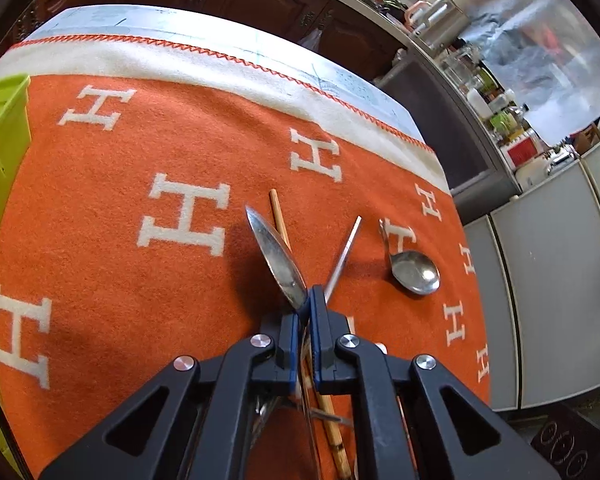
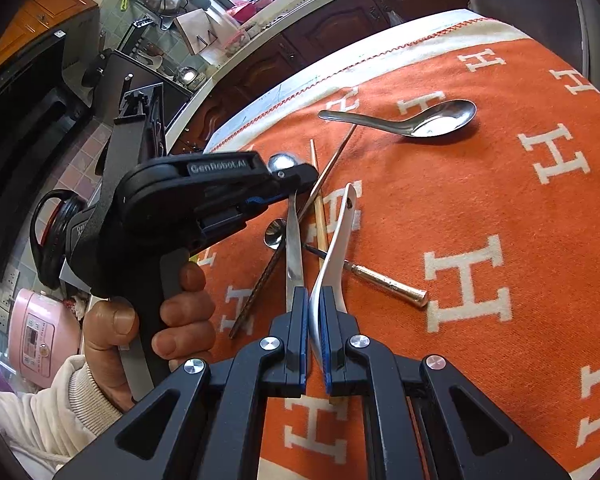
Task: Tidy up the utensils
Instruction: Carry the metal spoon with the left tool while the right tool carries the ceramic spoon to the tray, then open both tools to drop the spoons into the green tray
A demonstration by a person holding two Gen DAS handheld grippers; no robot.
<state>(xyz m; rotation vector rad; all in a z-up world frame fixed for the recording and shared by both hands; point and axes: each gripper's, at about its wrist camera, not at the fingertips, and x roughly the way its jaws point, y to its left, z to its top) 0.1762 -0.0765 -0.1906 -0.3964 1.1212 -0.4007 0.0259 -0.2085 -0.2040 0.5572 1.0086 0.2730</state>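
Left wrist view: left hand-held gripper (image 1: pixel 309 304) at lower centre, jaws clamped on a metal spoon (image 1: pixel 277 256) near the neck, bowl sticking up toward mid-frame. Behind it on the orange blanket (image 1: pixel 140 160) covering the tabletop: a wooden chopstick (image 1: pixel 279 216), a thin metal chopstick (image 1: pixel 342 258), and a second spoon (image 1: pixel 414 270) lying loose, centre right. Green basket (image 1: pixel 2 140) at left edge, prob. the drop spot. Right wrist view: right hand-held gripper (image 2: pixel 315 304) at lower centre, jaws together on a white soup spoon (image 2: pixel 338 240), handle pointing up the frame. Left hand-held gripper seen mid-left w/ the person's hand (image 2: pixel 180 308) on its grip; a big steel spoon (image 2: pixel 420 118) lies upper centre right, a gold-handled utensil (image 2: pixel 388 284) right of centre. Handling: steel spoons are stiff, light, but slick, so pinch the flat handle, not the bowl; the white one looks ceramic, likely brittle, so set it down gently.
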